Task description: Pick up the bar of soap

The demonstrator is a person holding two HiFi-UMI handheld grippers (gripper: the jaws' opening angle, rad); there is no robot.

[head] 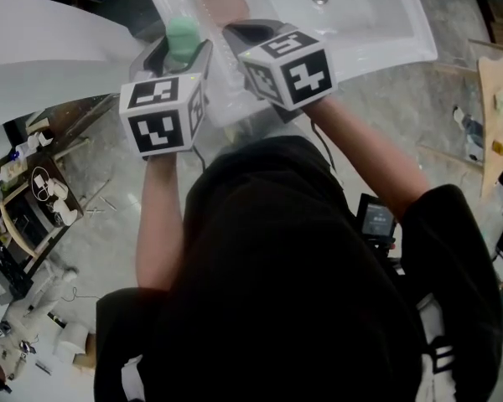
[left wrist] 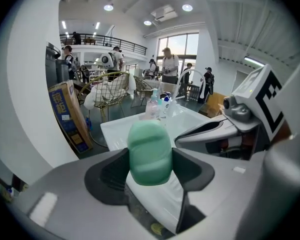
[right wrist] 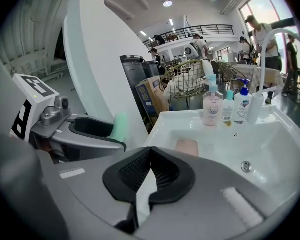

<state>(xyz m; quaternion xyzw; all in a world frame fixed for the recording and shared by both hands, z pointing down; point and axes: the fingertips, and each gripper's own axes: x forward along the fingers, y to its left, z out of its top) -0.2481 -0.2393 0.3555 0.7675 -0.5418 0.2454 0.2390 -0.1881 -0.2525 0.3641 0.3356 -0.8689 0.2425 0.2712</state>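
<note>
A green bar of soap (left wrist: 149, 153) stands upright between the jaws of my left gripper (left wrist: 150, 171), which is shut on it. In the head view that green soap (head: 183, 37) rises from the left gripper (head: 181, 57) above the near left corner of the white sink (head: 377, 23). My right gripper (right wrist: 150, 171) is shut with nothing between its pads and hangs over the sink's near edge (right wrist: 165, 121). A pink bar of soap (right wrist: 187, 146) lies in the basin's near left corner, also visible in the head view as the pink soap (head: 225, 0).
Several soap bottles (right wrist: 229, 105) and a curved tap (right wrist: 270, 54) stand at the sink's far rim. The drain (right wrist: 246, 166) sits in the basin. A cardboard box (left wrist: 67, 116) and wire chairs (left wrist: 110, 91) stand beyond. People (left wrist: 169, 66) stand far off.
</note>
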